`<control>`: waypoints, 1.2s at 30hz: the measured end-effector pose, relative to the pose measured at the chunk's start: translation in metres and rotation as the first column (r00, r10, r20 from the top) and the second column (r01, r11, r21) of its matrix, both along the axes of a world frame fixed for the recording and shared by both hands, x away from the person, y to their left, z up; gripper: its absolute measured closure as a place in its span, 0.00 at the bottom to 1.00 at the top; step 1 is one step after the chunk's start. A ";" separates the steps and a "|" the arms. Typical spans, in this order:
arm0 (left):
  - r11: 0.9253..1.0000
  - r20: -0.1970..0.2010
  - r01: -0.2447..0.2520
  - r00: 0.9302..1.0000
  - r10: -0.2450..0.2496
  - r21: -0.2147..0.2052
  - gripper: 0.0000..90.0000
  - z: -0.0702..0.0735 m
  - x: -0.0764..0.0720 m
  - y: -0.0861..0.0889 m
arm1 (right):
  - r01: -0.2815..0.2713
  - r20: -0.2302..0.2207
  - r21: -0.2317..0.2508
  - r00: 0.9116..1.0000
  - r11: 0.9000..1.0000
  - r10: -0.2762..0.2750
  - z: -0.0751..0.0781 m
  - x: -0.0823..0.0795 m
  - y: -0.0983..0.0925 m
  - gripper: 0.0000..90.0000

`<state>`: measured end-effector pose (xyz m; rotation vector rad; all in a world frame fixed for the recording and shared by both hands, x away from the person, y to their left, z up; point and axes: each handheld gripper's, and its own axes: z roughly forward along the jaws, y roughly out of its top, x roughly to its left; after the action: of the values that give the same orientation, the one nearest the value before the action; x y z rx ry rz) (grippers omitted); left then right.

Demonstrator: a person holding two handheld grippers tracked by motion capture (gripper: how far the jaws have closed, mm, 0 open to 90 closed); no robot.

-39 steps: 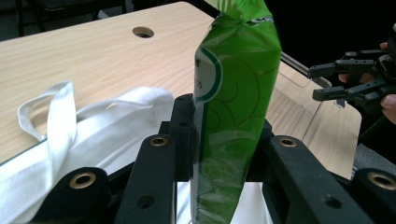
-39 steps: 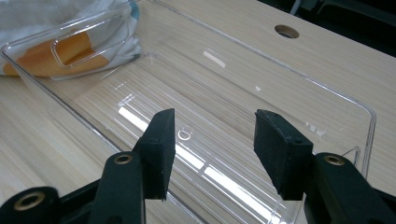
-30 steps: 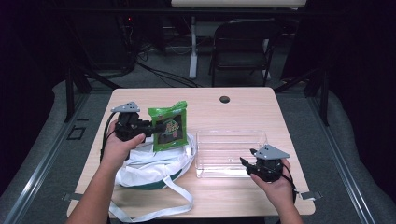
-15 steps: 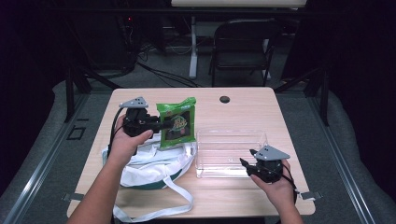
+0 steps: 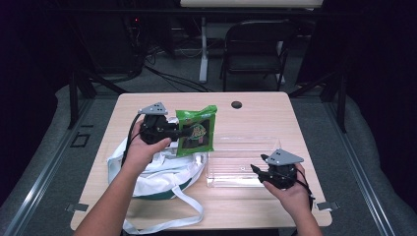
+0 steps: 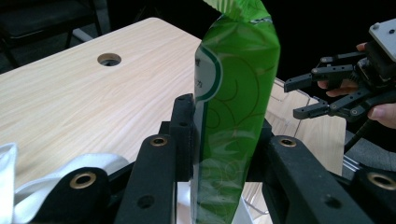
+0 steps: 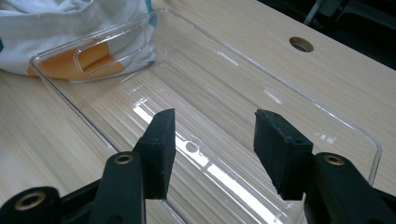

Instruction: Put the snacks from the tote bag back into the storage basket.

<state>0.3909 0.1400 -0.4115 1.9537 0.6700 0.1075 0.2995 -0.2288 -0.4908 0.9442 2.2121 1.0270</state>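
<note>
Item: green snack packet [image 5: 196, 131], held upright and clear of the surface [image 5: 255, 113], between the white cloth bag [image 5: 162, 172] and the clear plastic tray [image 5: 241, 160], its lower edge above the bag's open mouth. Left gripper [image 5: 178, 132]: jaws clenched on the packet's side; in the left gripper view the packet [image 6: 233, 107] stands pinched between the two black jaws, its top edge creased. Right gripper [image 5: 258, 172]: jaws released and holding nothing, resting at the tray's near edge; in the right gripper view the jaws stand apart over the tray [image 7: 93, 56], which holds nothing. Surroundings: the cloth bag lies slumped on the left half of the surface, one long strap [image 5: 187, 211] trailing toward the near edge, its fabric touching the tray's left end (an orange patch shows through the tray wall there). A round cable hole [image 5: 237, 104] sits near the far edge. Beyond the surface: a dark folding chair [image 5: 255, 49] and loose cables on the floor. Obstructions: the open air between packet and tray holds nothing in the way.
</note>
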 end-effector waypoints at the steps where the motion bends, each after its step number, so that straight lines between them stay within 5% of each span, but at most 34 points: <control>1: 1.000 -0.001 0.004 1.000 -0.004 -0.002 0.80 0.000 0.000 -0.002 | -0.003 0.001 -0.012 1.000 1.000 0.003 0.002 0.001 0.001 0.54; 22: 0.998 0.001 0.056 0.998 -0.056 0.030 0.80 -0.003 0.001 -0.026 | -0.152 -0.050 -0.070 0.988 0.986 0.148 0.044 0.025 0.010 0.57; 36: 0.995 -0.007 0.087 0.996 -0.086 0.054 0.80 -0.006 0.001 -0.039 | -0.257 -0.089 -0.135 0.965 0.957 0.247 0.075 0.039 0.020 0.57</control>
<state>0.3919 0.1010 -0.4177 2.0332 0.5902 0.0681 0.3385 -0.2084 -0.4160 0.6558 2.4777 0.9366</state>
